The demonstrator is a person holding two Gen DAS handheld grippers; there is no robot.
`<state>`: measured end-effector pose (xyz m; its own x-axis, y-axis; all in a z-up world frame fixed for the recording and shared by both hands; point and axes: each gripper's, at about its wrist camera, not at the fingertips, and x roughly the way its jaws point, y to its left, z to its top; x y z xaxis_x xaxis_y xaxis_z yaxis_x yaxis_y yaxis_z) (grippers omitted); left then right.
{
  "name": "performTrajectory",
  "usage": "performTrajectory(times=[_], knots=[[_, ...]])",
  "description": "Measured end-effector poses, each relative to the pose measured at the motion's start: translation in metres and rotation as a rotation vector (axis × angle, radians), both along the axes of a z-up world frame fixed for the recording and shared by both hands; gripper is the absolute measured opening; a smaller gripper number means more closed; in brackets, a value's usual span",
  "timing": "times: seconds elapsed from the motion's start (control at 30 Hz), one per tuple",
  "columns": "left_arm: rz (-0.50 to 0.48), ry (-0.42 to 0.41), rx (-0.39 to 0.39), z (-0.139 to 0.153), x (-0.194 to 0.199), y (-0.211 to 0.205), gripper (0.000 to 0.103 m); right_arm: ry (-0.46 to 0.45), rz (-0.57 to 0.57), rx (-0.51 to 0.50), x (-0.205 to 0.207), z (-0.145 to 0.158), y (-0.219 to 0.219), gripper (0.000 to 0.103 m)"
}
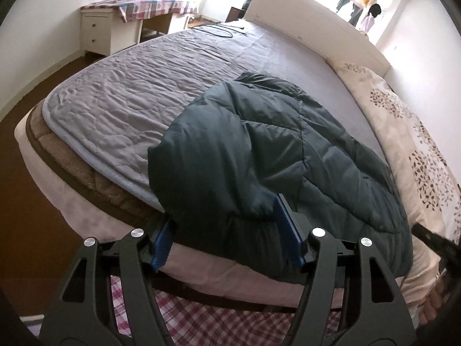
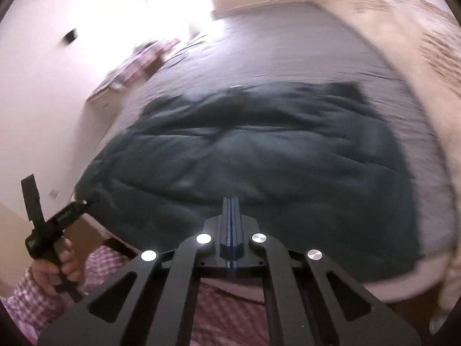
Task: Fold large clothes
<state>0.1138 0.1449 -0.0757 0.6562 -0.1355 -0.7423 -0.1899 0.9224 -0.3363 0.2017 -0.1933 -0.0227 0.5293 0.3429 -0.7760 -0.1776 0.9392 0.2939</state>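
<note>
Left hand-held gripper (image 1: 227, 230): jaws wide, straddling the near hem of the dark green quilted jacket (image 1: 259, 150), pads not pressing. Right hand-held gripper (image 2: 229, 216): blue pads together, nothing between, above the jacket's near edge. Jacket: spread on the bed (image 1: 121, 86) at its near edge. Beyond the jacket: headboard (image 1: 302, 14); patterned duvet (image 1: 417, 144) beside it.
</note>
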Motion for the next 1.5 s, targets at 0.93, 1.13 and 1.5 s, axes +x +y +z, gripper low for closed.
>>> performTrajectory(times=[0.93, 1.13, 1.5], knots=[[-0.06, 0.018, -0.047, -0.012, 0.002, -0.01, 0.069, 0.275, 0.027, 0.01, 0.065, -0.091, 0.031, 0.0], [-0.053, 0.014, -0.062, -0.012, 0.0, -0.008, 0.069, 0.226, 0.026, 0.05, 0.059, -0.064, 0.015, 0.003], [-0.052, 0.011, -0.074, -0.014, 0.0, -0.006, 0.07, 0.119, -0.085, 0.017, 0.155, -0.025, 0.002, 0.003]])
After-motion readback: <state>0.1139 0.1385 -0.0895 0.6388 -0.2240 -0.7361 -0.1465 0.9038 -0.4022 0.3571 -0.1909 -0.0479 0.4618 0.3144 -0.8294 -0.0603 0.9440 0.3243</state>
